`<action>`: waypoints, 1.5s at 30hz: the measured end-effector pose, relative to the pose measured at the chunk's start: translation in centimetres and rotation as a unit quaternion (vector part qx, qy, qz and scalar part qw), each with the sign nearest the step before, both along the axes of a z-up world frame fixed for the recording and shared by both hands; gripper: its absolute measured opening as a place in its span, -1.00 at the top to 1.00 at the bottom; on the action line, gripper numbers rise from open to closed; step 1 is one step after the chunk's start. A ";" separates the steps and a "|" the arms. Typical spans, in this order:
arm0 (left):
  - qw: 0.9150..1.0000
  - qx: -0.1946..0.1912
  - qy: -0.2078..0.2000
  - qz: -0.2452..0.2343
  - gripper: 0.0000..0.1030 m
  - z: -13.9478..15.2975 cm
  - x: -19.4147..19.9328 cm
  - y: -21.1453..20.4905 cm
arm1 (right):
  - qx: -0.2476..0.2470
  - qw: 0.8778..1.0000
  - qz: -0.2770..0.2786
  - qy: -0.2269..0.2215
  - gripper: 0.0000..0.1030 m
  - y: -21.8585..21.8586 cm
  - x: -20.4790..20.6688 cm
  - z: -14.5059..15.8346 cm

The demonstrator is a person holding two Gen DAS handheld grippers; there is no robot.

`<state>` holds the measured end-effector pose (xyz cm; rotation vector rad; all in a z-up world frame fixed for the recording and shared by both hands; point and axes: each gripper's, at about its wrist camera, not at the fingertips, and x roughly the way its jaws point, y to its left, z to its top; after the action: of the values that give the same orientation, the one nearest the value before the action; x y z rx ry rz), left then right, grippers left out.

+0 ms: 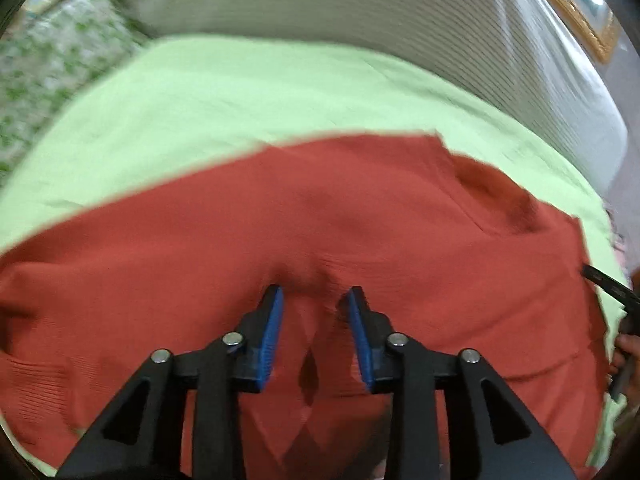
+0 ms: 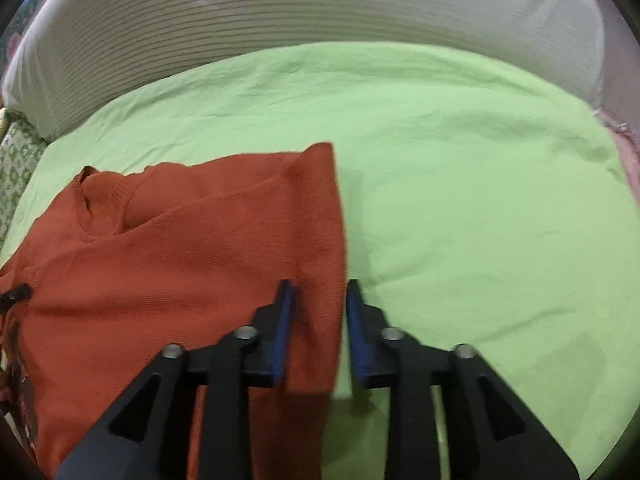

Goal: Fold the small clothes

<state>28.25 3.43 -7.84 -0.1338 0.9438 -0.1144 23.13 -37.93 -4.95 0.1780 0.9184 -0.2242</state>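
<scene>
A light green sheet (image 2: pixel 460 184) covers the bed in front of you and fills most of both views. Behind it stands a white ribbed panel (image 2: pixel 280 12), which looks like a headboard or cushion, though the blur makes it hard to say which. In the left wrist view a green-and-white patterned fabric (image 1: pixel 52 68) shows at the far left edge, and a gilt picture frame (image 1: pixel 568 8) sits at the upper right.

On the sheet lies a rust-orange knit sweater (image 2: pixel 180 264). From your right wrist camera it occupies the left half of the bed, with its ribbed neckline (image 2: pixel 96 200) toward the far left and one straight folded edge running down toward you near the middle. From your left wrist camera the sweater spreads wide across the lower frame, with a fold of it raised at the upper right.

Your left tongs (image 1: pixel 316 312) stand parted, blue pads (image 1: pixel 272 340) apart, pressed down into the sweater so that the knit puckers up between them; they are not yet clamped on it. Your right tongs (image 2: pixel 318 312) are likewise parted, straddling the sweater's straight edge: the left pad sits over the orange knit, the right pad (image 2: pixel 356 328) over the green sheet, with the edge of the fabric between them but not pinched.

At the right border of the left wrist view, part of your right hand (image 1: pixel 624 356) shows on its black tool.
</scene>
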 end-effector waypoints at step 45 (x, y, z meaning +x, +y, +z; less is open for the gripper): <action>0.911 0.388 0.013 -0.138 0.63 -3.0 -15.3 13.1 | 0.178 0.951 0.251 -0.015 -0.01 29.0 -4.7 2.3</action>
<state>12.98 16.55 -10.81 0.7392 0.9709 0.0085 18.40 -8.98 -2.69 0.2720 0.9390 0.4184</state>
